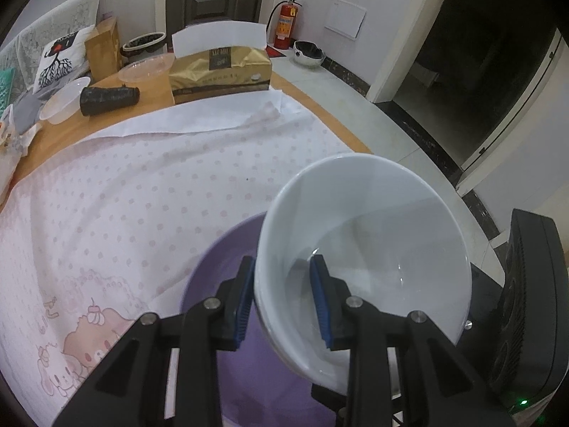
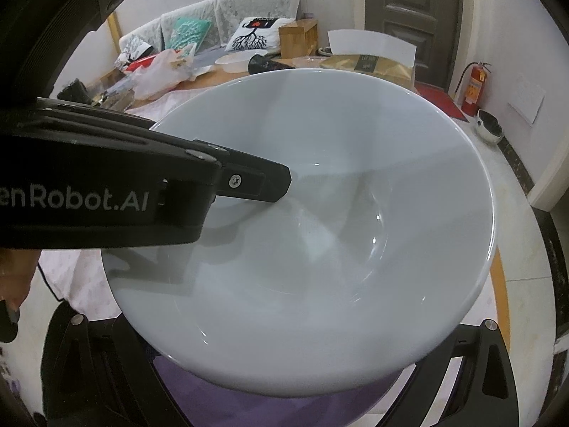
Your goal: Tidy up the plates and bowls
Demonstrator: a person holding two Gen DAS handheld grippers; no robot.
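White bowl in left gripper

White bowl above a purple basin. Tablecloth white with pale pink dots and pink cartoon animals. Black gripper with blue pads. Gold tissue pack, red extinguisher, orange-brown table.

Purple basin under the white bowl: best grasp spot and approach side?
Pinch the purple basin at its exposed rim, probably from the tablecloth side. One finger inside, one outside. The white bowl, pinched by the left gripper, overhangs the other side.
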